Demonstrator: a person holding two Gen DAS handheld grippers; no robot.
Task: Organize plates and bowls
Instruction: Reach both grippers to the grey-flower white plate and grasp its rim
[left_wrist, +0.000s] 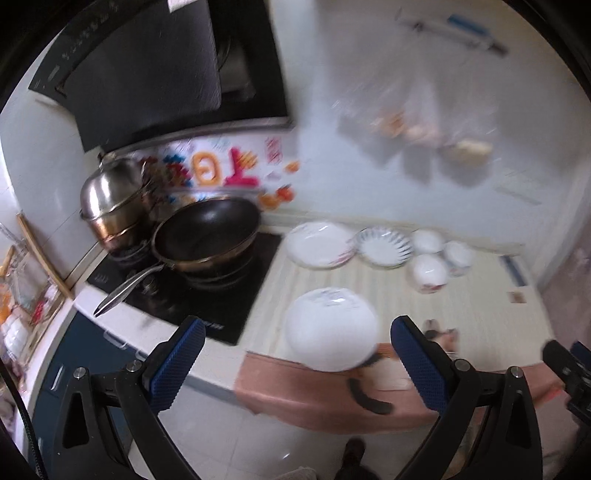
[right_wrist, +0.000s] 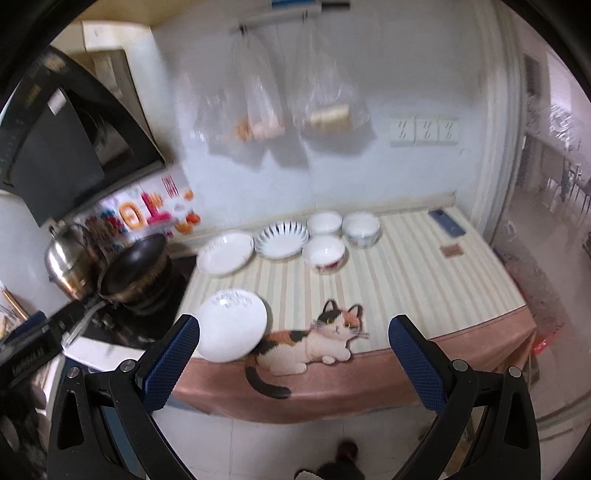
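Observation:
A white plate (left_wrist: 330, 328) (right_wrist: 232, 329) lies at the counter's front left corner. At the back stand a white plate (left_wrist: 320, 243) (right_wrist: 224, 253), a blue-striped plate (left_wrist: 384, 246) (right_wrist: 281, 239) and three white bowls (left_wrist: 430, 272) (right_wrist: 325, 254) (right_wrist: 324, 223) (right_wrist: 361, 228). My left gripper (left_wrist: 298, 360) is open and empty, held off the counter's front edge with the near plate between its fingers in view. My right gripper (right_wrist: 293, 360) is open and empty, in front of the counter above the cat picture (right_wrist: 314, 341).
A striped cloth with a pink hem (right_wrist: 406, 280) covers the counter. Left of it a black hob (left_wrist: 207, 291) carries a wok (left_wrist: 207, 236) with a long handle and a steel pot (left_wrist: 110, 199). Plastic bags (right_wrist: 288, 110) hang on the wall. A phone (right_wrist: 446, 222) lies back right.

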